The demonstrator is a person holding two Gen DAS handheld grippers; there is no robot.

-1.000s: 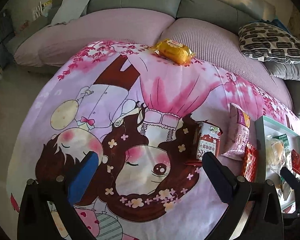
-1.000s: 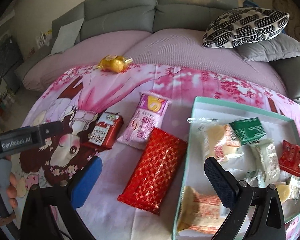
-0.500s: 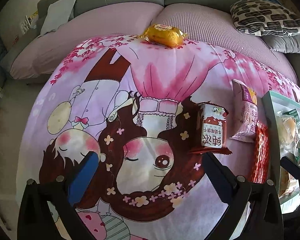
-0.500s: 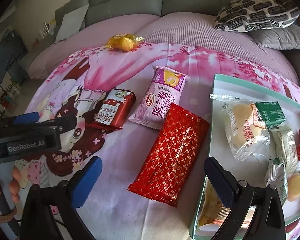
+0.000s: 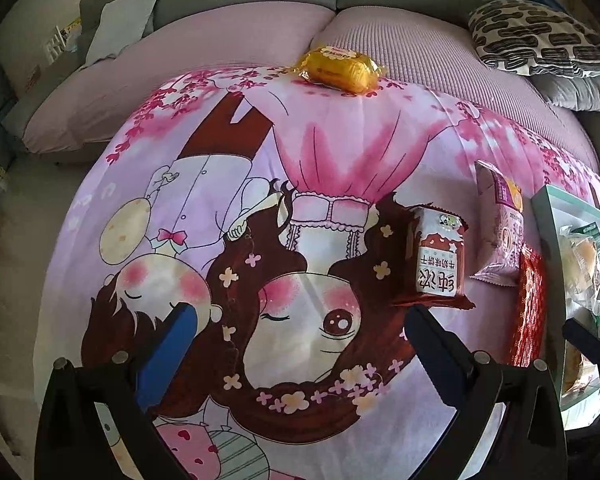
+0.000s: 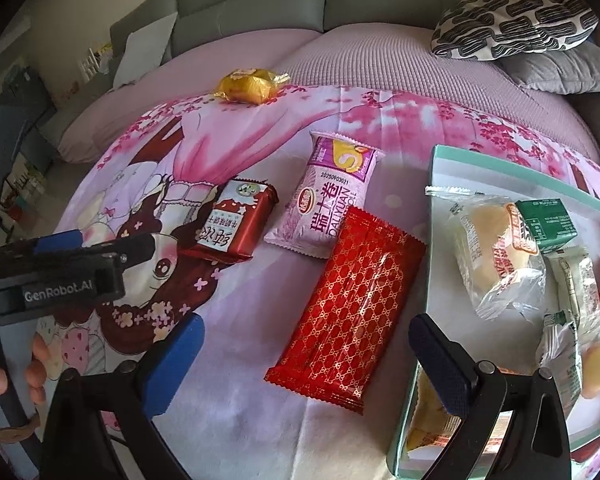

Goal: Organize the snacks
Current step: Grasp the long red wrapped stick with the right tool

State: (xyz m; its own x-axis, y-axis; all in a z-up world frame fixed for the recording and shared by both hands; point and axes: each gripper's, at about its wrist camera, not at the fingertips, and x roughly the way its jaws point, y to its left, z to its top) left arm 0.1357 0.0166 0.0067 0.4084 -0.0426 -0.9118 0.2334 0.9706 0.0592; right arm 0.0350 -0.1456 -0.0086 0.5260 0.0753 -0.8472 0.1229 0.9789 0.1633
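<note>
Both our grippers hang wide apart over the cartoon blanket [image 5: 204, 168], holding nothing

We see the left gripper [image 5: 300, 340] just short of the dark red biscuit pack [image 5: 440, 264]; the right gripper [image 6: 304, 356] frames the red patterned packet [image 6: 352, 308], pink packet [image 6: 332, 200] beyond, yellow snack [image 6: 248, 86] at the far edge, tray [image 6: 500, 168] on the right with wrapped snacks inside

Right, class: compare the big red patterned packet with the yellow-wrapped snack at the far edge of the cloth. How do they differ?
The red patterned packet is flat, long and rectangular; the yellow-wrapped snack is plump and rounded. The red packet looks the larger of the two. The red packet lies right beside the tray, near the right gripper; the yellow snack sits alone at the cloth's far edge, by the sofa. Both are sealed, lie on the cartoon cloth, and are outside the tray.
</note>
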